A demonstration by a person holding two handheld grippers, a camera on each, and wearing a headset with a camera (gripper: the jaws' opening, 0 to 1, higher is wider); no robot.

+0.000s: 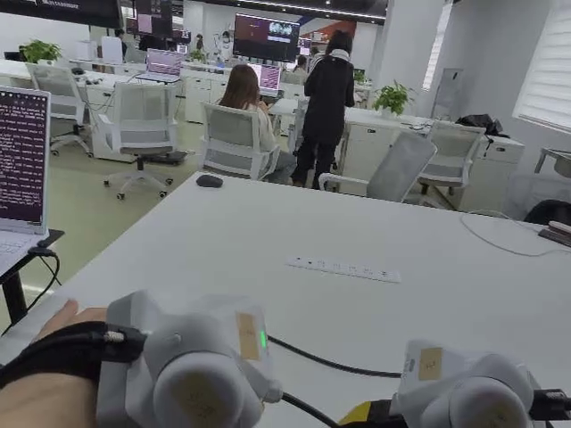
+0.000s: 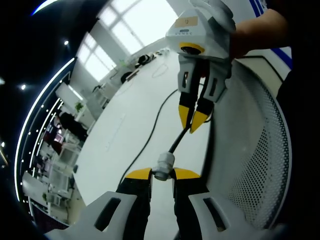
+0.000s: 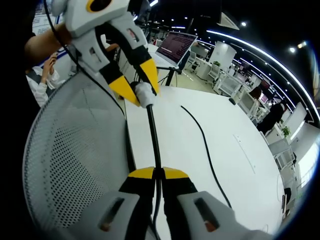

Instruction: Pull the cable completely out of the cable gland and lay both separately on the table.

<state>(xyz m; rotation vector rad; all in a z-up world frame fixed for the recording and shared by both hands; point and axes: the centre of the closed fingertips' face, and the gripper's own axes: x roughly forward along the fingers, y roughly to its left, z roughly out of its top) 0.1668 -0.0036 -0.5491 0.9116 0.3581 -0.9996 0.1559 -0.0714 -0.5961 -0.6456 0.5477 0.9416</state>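
Cable gland (image 2: pixel 164 164) sits pinched between the yellow-tipped fingers (image 2: pixel 138 174) of the left gripper (image 2: pixel 161 175). The black cable (image 3: pixel 151 131) runs straight from it into the right gripper (image 3: pixel 156 173), whose fingers are clamped narrow around it. Both hang beside a mesh chair back (image 3: pixel 65 150) at the near edge of the tabletop (image 1: pixel 268 232). Beyond the fingers the cable's slack trails across the tabletop, with a power strip (image 1: pixel 343 268) farther off.

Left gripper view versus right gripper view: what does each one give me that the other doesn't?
Left gripper view: bright windows, and the right gripper shut on the cable. Right gripper view: an open laptop, and the left gripper shut on the cable gland. Both: cable gland, cable, white table, mesh chair back.
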